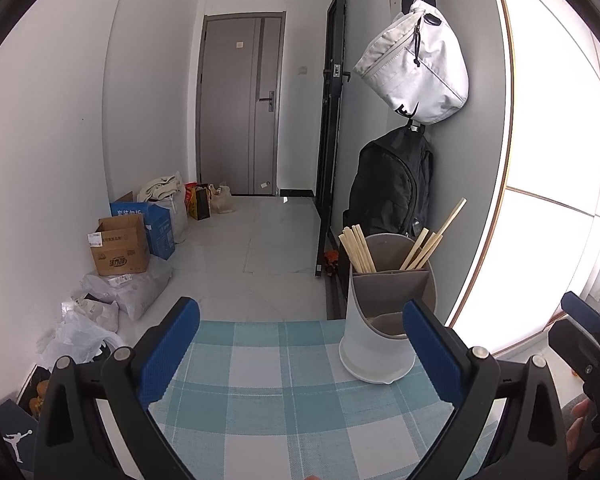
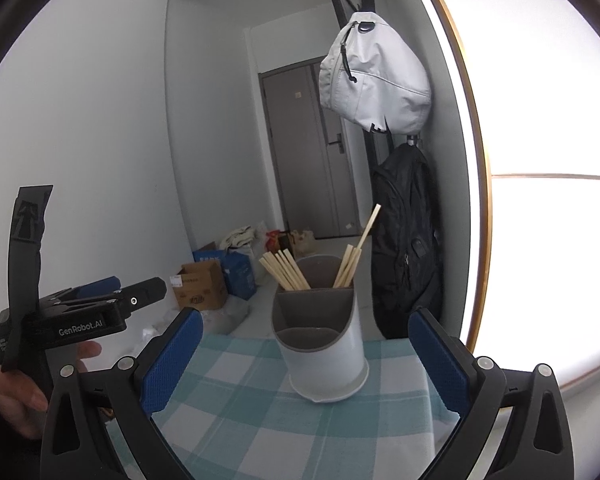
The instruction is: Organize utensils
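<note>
A white utensil holder (image 1: 380, 344) (image 2: 324, 360) with grey inner dividers stands on the checked tablecloth (image 1: 292, 396) (image 2: 260, 412). Several wooden chopsticks (image 1: 358, 250) (image 2: 286, 272) lean in its back left compartment, and a few more chopsticks (image 1: 432, 242) (image 2: 354, 258) in the back right one. Its front compartment looks empty. My left gripper (image 1: 300, 356) is open with nothing between its blue pads, left of the holder. My right gripper (image 2: 306, 360) is open around the holder's width, short of it. The left gripper's body (image 2: 80, 320) shows at the right wrist view's left edge, held by a hand.
A white bag (image 1: 418, 66) and a black backpack (image 1: 392, 184) hang on the wall behind the holder. Cardboard boxes (image 1: 120, 248) and plastic bags (image 1: 112, 300) lie on the floor at left. The table's far edge runs just behind the holder. A bright window fills the right.
</note>
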The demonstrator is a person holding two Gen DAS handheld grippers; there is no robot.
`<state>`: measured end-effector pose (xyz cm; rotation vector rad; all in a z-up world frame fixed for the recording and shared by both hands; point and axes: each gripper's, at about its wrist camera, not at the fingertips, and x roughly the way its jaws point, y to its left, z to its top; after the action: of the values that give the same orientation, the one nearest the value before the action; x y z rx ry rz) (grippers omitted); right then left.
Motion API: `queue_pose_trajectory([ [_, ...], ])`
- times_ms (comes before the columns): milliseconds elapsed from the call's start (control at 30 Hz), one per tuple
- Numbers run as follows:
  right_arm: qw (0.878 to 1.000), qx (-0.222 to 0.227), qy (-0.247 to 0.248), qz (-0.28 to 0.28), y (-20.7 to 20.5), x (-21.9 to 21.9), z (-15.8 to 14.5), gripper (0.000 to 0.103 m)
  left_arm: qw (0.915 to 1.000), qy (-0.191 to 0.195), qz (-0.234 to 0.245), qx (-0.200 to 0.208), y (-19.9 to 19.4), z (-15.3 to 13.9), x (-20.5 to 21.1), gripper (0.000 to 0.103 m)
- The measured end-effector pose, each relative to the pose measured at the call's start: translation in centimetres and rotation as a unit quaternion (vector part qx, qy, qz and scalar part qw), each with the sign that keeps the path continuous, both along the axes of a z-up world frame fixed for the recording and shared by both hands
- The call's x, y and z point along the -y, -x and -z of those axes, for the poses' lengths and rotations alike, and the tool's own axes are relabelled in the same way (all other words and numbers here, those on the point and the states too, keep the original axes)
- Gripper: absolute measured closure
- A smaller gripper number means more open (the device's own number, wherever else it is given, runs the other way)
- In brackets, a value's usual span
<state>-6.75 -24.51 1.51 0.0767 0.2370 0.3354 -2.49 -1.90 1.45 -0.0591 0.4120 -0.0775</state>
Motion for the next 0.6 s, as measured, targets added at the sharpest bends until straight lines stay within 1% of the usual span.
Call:
queue_pose_trajectory([
  [367,1.000,-0.004,0.010,-0.006,-0.04,-0.39,0.17,0.000,1.0000,0.008,0.001,-0.004,0.24,0.00,-0.07,0.004],
  [600,1.000,-0.003,0.013,-0.007,-0.02,-0.50,0.11,0.000,1.0000,0.006,0.001,-0.002,0.21,0.15,-0.04,0.004],
])
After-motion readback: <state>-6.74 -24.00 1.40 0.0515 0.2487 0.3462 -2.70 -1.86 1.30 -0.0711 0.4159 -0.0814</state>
